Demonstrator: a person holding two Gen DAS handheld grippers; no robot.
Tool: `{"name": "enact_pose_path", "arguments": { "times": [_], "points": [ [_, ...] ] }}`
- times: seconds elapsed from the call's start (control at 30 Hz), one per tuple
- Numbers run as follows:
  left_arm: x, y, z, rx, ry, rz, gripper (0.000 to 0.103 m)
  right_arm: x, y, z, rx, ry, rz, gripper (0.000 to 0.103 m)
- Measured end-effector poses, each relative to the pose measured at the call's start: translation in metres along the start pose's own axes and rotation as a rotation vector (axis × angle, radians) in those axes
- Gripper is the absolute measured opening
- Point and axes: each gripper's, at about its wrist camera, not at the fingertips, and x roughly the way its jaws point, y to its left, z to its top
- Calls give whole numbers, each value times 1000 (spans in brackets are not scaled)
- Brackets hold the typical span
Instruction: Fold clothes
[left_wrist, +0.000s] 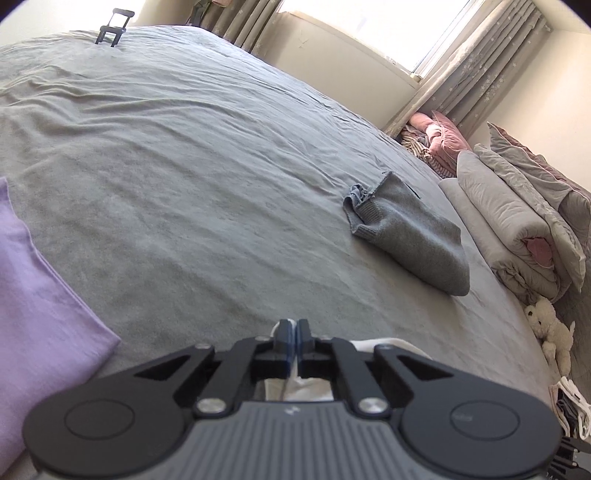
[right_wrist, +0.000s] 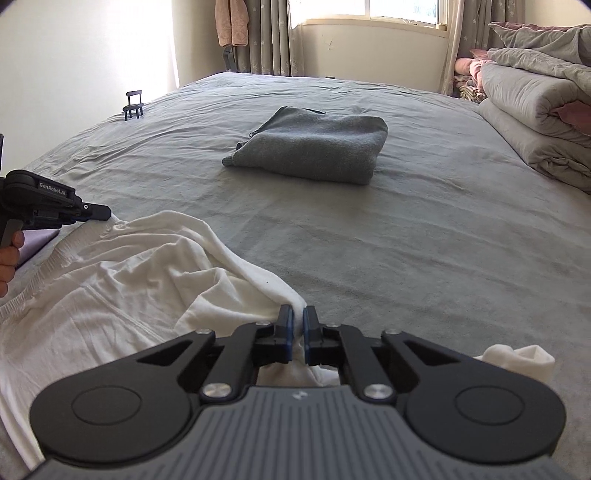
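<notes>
- Tongs both pinched on white garment (right_wrist: 122, 295): right tongs (right_wrist: 298, 325) clamp its edge at 6 o'clock, left tongs (right_wrist: 105, 213) its edge at 9 o'clock, likely to spread it for folding.
- Garment lies crumpled on bed (right_wrist: 424, 240), near side.
- Folded grey sweater (right_wrist: 314, 147) at 12 o'clock, lilac cloth (left_wrist: 40, 295), white sock (right_wrist: 517, 358); none blocking.

Both wrist views skim low across the bed (left_wrist: 207, 177), sharing it.
</notes>
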Motion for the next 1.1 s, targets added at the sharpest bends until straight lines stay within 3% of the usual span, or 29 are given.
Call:
{"name": "enact_pose_path", "arguments": {
  "times": [0.13,0.3,0.43,0.53,0.7,0.83,0.97,1.0,1.03,1.07,1.1],
  "points": [
    [-4,4,2,-7,-32,27,2,4,-9,15,28,-28,-26,6],
    [-1,1,1,28,13,27,4,11,-16,23,56,-20,-34,7],
    [0,2,0,20,30,26,34,15,-21,25,76,0,-35,14],
    [2,2,-1,17,31,30,37,15,-23,27,82,3,-28,14],
    [4,2,-2,13,31,36,34,24,-11,36,25,34,22,16],
    [4,4,-2,5,28,36,32,40,3,40,-39,61,34,32],
    [5,2,-2,16,27,43,28,54,4,43,-64,87,26,32],
    [5,2,-2,17,28,43,21,59,4,42,-72,103,30,32],
    [5,2,-2,18,29,44,6,62,4,41,-81,117,26,29],
    [4,1,-2,20,23,45,2,65,4,40,-89,130,22,22],
    [3,-1,-2,21,11,46,2,67,4,40,-97,132,17,1]
  ]
}}
